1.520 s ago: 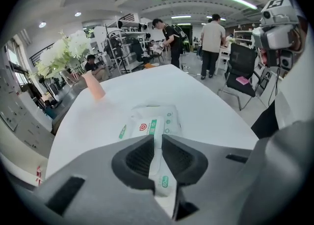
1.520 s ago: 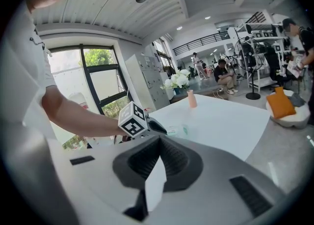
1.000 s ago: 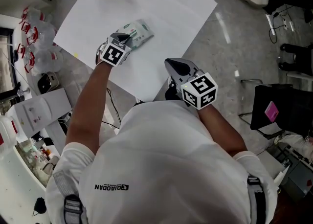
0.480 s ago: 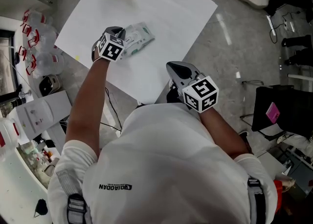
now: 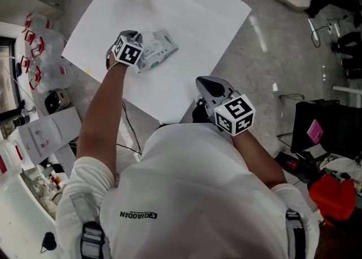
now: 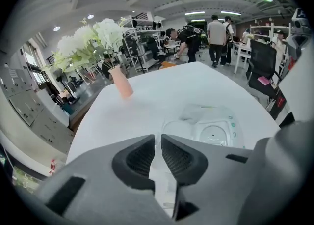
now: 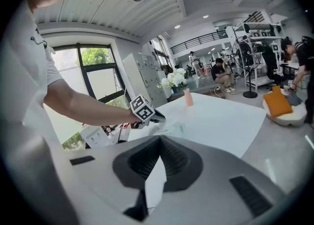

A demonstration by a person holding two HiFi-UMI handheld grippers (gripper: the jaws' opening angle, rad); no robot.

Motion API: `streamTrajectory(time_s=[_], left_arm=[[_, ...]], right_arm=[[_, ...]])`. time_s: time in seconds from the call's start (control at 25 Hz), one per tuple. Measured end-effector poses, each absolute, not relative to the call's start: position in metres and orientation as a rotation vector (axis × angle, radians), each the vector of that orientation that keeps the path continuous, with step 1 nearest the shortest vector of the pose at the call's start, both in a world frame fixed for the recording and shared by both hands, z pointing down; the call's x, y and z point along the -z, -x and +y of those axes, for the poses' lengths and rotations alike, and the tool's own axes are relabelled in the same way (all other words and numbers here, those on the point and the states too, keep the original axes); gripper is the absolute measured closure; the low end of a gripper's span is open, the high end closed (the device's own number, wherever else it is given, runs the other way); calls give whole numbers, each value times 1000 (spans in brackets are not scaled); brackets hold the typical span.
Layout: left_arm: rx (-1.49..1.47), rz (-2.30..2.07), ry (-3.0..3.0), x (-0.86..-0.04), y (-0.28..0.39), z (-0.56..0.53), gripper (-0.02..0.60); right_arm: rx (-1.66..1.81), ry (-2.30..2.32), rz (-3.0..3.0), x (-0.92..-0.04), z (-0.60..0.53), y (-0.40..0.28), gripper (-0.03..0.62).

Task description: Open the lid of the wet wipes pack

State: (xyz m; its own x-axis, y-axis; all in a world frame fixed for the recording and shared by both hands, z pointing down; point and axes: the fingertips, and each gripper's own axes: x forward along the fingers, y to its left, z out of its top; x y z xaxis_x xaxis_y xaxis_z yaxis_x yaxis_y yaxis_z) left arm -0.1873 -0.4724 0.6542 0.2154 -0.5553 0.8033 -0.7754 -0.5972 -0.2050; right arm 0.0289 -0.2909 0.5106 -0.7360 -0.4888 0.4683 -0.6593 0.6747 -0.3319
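Nearest the body, the right gripper (image 5: 210, 87) has hardly moved in the last second. It hangs off the counter (image 5: 186, 20), just beyond its near corner, with its jaws pressed together on nothing.

The change is at the left gripper (image 5: 136, 40). It has slid a little away from the person and now sits at the left end of the pack (image 5: 157, 50), not below that end as before. The pack seems to have shifted slightly with it. Its jaws are drawn almost together, with only a thin slit between them, and the pack's near edge runs under their tips. Whether they nip that edge I cannot tell. I judge this to be the bracing step. The left side is settling on the pack, and the right gripper has yet to come in for the lid.

The pack lies flat near the counter's near-left edge, towards the left corner. It is a soft pale pouch with green marks. Its oval lid (image 6: 214, 133) looks closed and flush.

Farther off, a pink vase (image 6: 121, 82) of white flowers stands by the far edge.
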Motion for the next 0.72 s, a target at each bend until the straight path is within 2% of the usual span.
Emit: streamTrajectory(time_s=[0.72], left_arm=[[-1282, -1122, -2185, -696, 188, -477, 529]], right_arm=[[-732, -929, -2499, -519, -295, -35, 588]])
